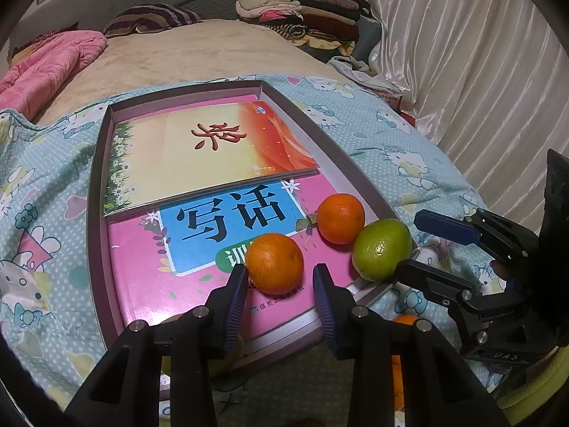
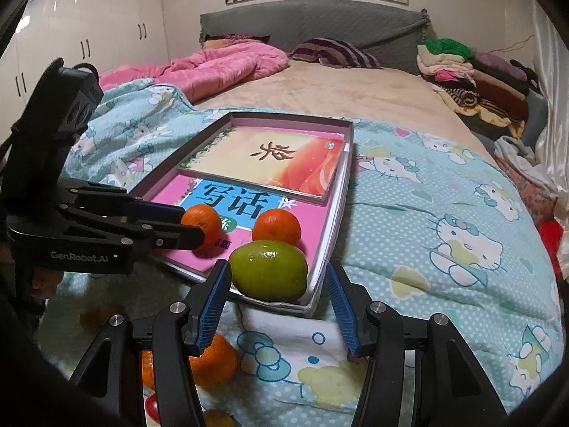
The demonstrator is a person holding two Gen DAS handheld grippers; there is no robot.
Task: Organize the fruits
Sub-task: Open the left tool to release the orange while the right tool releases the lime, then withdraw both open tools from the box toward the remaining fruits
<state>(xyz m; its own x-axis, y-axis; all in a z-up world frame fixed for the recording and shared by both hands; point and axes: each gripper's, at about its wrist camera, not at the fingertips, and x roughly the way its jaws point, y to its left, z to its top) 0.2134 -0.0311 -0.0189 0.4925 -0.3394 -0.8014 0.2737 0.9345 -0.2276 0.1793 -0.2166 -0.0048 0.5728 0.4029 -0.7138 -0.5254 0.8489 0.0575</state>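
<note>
A shallow box tray [image 1: 96,185] [image 2: 341,192] lies on the bed with two books inside. On the pink book sit two oranges [image 1: 274,263] [image 1: 340,217] and a green fruit [image 1: 381,249] [image 2: 269,270] in the tray's near corner. My left gripper [image 1: 281,277] is open, its blue pads on either side of the nearer orange [image 2: 201,224], not closed on it. My right gripper [image 2: 275,286] is open around the green fruit, not touching it. It also shows in the left wrist view [image 1: 409,245]. More oranges [image 2: 212,359] lie below the tray's near edge.
The tray rests on a blue cartoon-cat blanket [image 2: 444,213]. A pink quilt [image 2: 220,67], a striped pillow [image 2: 334,53] and a pile of folded clothes [image 2: 469,71] lie farther up the bed. A white curtain [image 1: 480,71] hangs on the right.
</note>
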